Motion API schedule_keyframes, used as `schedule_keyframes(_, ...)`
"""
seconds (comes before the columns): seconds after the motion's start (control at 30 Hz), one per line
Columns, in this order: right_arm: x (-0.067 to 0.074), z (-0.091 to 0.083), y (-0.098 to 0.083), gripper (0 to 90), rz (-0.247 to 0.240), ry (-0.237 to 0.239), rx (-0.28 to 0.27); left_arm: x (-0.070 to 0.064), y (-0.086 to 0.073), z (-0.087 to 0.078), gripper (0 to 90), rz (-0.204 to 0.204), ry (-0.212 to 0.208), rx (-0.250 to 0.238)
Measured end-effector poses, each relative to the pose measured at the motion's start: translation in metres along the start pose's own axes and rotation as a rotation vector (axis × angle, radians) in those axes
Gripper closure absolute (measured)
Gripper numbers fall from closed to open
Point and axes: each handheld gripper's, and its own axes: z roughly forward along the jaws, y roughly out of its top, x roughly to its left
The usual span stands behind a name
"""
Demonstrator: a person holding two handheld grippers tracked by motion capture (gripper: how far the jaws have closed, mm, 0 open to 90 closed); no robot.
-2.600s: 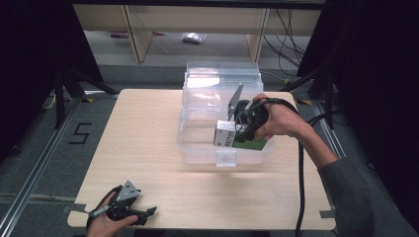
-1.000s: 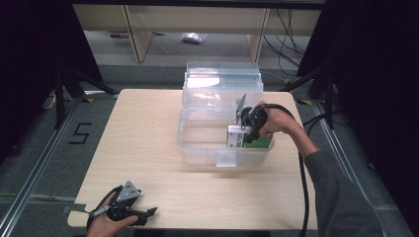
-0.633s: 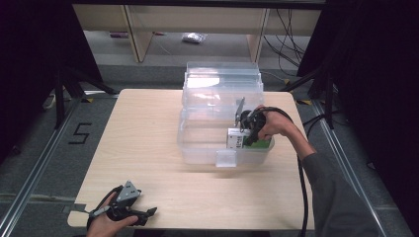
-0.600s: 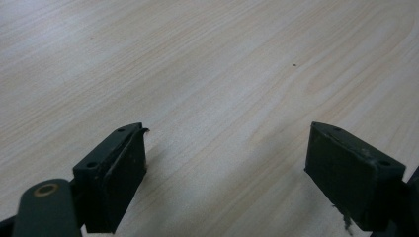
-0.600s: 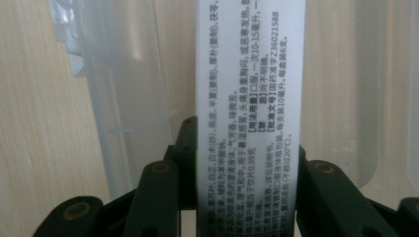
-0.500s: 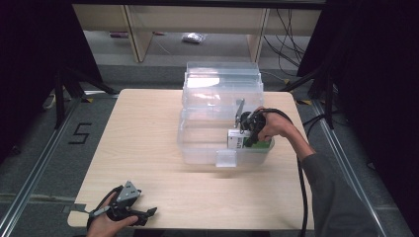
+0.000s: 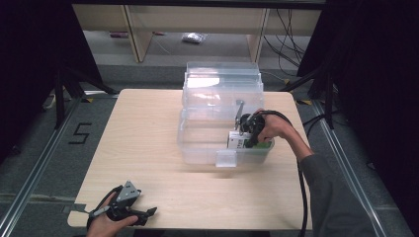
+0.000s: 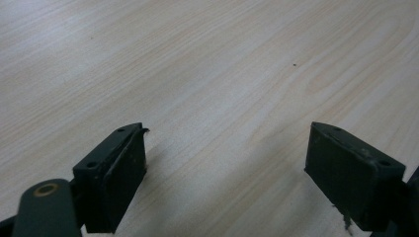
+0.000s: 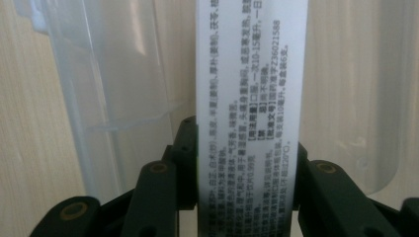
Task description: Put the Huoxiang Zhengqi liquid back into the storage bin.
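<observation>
Clear plastic storage bin (image 7: 197,143) sits mid worktop (image 7: 143,128); right tool (image 7: 245,132) holds a white-green carton (image 7: 239,141) low inside bin. Left tool (image 8: 227,168): jaws wide, empty, over bare wood. Right tool view: jaws clamp carton's printed side (image 9: 252,98). Prob. best: lower straight, set flat on bin floor w/o hitting wall, then release.
</observation>
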Motion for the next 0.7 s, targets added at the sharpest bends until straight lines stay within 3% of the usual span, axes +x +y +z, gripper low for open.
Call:
schedule_keyframes(0.07, 0.001, 0.001, 0.000, 63.3, -0.009, -0.002, 0.008, 0.000, 0.000, 0.000, 15.3, 0.000, 0.001, 0.002)
schedule_keyframes(0.1, 0.003, 0.000, 0.000, 63.0, 0.039, 0.011, 0.040, 0.000, 0.000, 0.000, 15.4, -0.001, 0.001, 0.002)
schedule_keyframes(0.17, 0.002, 0.000, 0.000, 62.5, 0.014, 0.008, 0.018, 0.000, 0.000, 0.000, 15.4, 0.004, -0.001, 0.004)
schedule_keyframes(0.2, 0.005, -0.001, 0.000, 62.2, 0.048, 0.017, 0.010, 0.000, 0.000, 0.000, 15.3, 0.006, -0.001, 0.005)
schedule_keyframes(0.23, 0.004, -0.002, 0.000, 61.8, 0.029, 0.024, -0.012, 0.000, 0.000, 0.000, 15.4, 0.007, -0.001, 0.004)
schedule_keyframes(0.33, 0.005, -0.011, -0.001, 60.9, 0.042, 0.029, -0.036, 0.000, 0.000, 0.000, 15.4, -0.004, -0.001, 0.003)
schedule_keyframes(0.43, 0.007, -0.022, -0.006, 58.7, 0.043, -0.002, -0.052, 0.000, 0.000, -0.001, 15.4, 0.021, -0.007, 0.019)
schedule_keyframes(0.47, 0.010, -0.026, -0.007, 58.2, 0.074, 0.012, -0.075, 0.000, 0.000, -0.001, 15.4, 0.013, -0.003, 0.016)
schedule_keyframes(0.57, 0.013, -0.034, -0.010, 55.9, 0.088, -0.001, -0.097, 0.000, 0.000, 0.001, 15.4, 0.006, 0.006, 0.009)
schedule_keyframes(0.6, 0.013, -0.039, -0.012, 54.3, 0.070, -0.027, -0.088, 0.000, 0.000, 0.001, 15.4, 0.007, 0.006, 0.009)
schedule_keyframes(0.7, 0.019, -0.052, -0.016, 52.8, 0.109, -0.059, -0.134, 0.000, 0.000, 0.000, 15.4, 0.000, 0.006, 0.010)
